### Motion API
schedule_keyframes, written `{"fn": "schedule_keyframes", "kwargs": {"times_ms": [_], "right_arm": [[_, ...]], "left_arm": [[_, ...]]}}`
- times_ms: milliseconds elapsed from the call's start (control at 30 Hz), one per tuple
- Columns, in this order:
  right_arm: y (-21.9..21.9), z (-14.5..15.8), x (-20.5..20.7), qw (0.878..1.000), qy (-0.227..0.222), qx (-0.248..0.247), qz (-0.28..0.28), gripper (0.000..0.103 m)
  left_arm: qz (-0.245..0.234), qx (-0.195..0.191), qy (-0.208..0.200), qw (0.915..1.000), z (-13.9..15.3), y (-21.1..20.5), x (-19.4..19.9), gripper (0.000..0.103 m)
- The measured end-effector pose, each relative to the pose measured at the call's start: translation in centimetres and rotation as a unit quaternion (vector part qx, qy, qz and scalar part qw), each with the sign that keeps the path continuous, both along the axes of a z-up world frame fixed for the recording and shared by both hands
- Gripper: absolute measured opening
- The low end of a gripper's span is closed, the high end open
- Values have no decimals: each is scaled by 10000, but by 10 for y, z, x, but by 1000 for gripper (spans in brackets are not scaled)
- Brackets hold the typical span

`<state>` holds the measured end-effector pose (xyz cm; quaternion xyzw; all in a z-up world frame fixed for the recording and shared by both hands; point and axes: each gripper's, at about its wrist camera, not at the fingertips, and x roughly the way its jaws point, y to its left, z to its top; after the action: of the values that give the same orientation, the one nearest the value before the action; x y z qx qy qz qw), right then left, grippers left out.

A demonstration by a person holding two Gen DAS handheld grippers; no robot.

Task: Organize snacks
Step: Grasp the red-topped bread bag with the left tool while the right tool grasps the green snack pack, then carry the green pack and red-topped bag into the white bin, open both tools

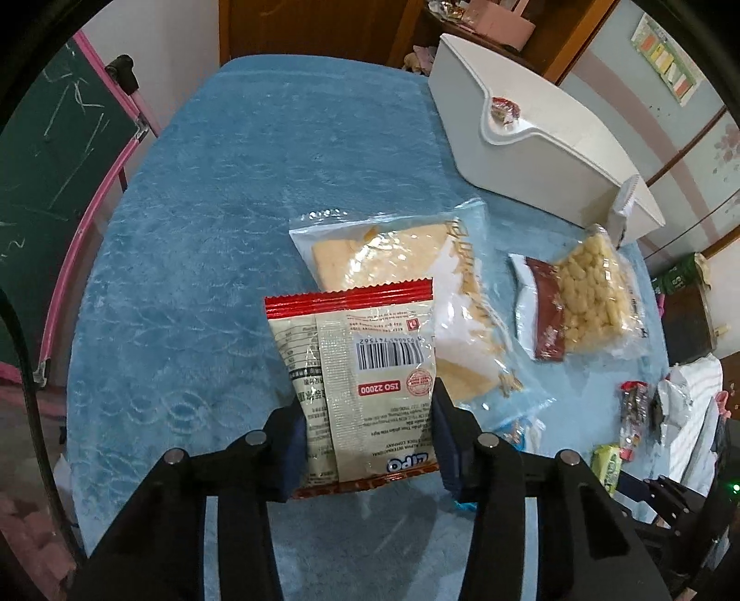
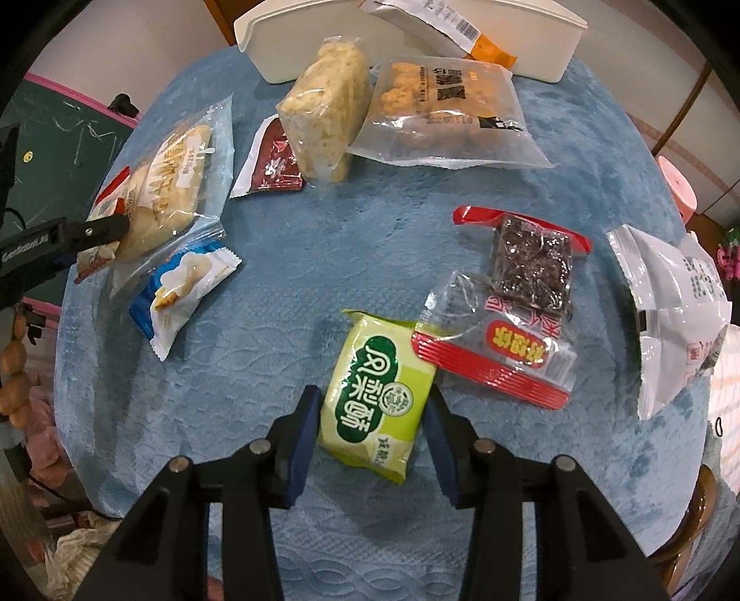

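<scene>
Pinching a red-edged packet (image 1: 365, 383), the left gripper (image 1: 367, 444) faces the bin (image 1: 522, 152) at one o'clock; the right gripper's (image 2: 372, 434) spread jaws straddle the green packet (image 2: 379, 400).

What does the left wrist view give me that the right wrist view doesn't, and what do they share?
Only the left wrist view shows the barcode back of the red-edged packet clamped upright in the left claw, and the red candy on the white bin's corner ledge.

Only the right wrist view shows the right claw open astride the green pineapple cake, not yet squeezing it, plus the dark brownie pack and blue-white wafer.

Both show the white bin, the puffed rice bar and the blue cloth.
</scene>
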<state>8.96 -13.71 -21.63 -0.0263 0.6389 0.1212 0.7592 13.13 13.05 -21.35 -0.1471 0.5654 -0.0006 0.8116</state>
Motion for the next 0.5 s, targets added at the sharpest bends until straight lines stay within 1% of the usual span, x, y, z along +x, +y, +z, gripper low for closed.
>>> {"fn": "schedule_keyframes", "kwargs": {"times_ms": [167, 367, 500], "right_arm": [[0, 7, -4, 9999, -68, 75, 35, 44], [-1, 19, -11, 9995, -272, 125, 58, 44], [0, 32, -18, 9988, -459, 136, 117, 44]], "left_arm": [[-133, 76, -191, 9997, 19, -14, -24, 45], [-456, 224, -340, 9981, 36, -33, -55, 45], [-689, 340, -471, 9959, 48, -55, -73, 44]]}}
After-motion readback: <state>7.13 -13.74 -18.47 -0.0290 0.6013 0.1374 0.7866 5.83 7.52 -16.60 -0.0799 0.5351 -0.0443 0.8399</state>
